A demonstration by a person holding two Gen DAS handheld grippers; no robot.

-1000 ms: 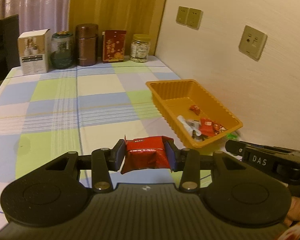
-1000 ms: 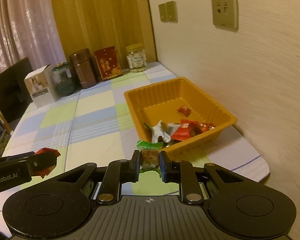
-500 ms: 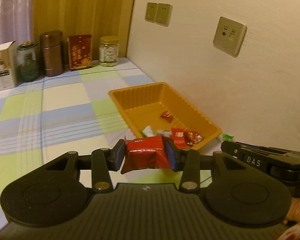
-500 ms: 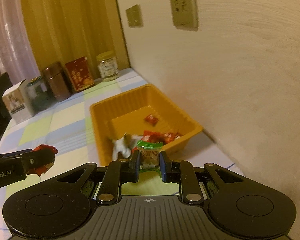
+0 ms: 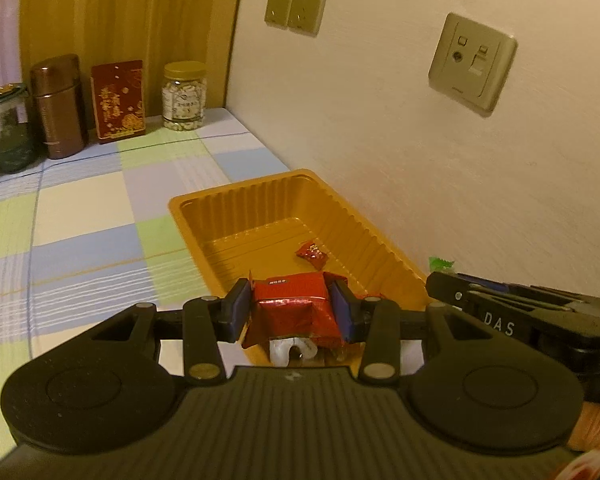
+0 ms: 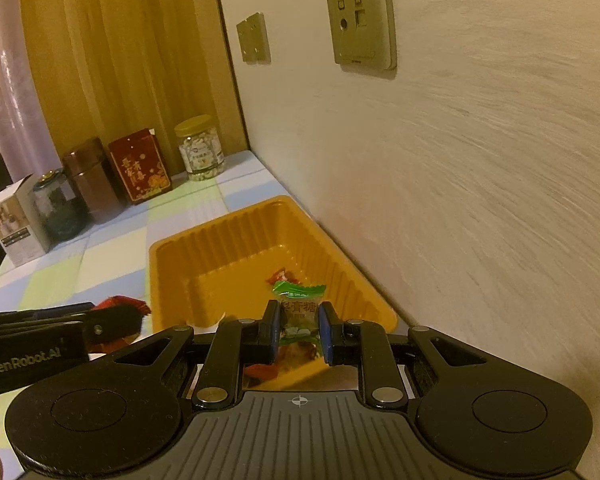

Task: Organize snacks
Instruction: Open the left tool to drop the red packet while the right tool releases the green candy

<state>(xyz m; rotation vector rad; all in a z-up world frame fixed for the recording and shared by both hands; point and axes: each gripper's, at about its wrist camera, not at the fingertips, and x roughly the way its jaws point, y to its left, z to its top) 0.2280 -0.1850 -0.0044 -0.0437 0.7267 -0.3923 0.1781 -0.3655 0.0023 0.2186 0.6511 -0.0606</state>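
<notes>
- Holding a red pack (image 5: 296,304), the left hand-held gripper (image 5: 292,308) has its jaws clamped on the pack's two sides, over the near end of the orange tray (image 5: 236,200).
- Right hand-held gripper (image 6: 299,330) is closed tight on a small green candy (image 6: 298,312), also above the tray's near end, beside the wall.
- Tray sits on the checked tabletop (image 5: 80,208) against the wall; a red candy (image 5: 311,252) lies on its floor, and a few more wrappers show under the grippers.
- Red pack looks like crinkly foil over a blocky filling: light, a bit slippery, and it dents, so a flat grip across the body suits it better than the loose end flaps.
- Green candy is tiny and very light, with a slick film wrapper; pinching the firm middle, as now, should hold, while the frilled ends would likely slip.
- Neither seems fragile, so a short drop into the tray should do no harm.
</notes>
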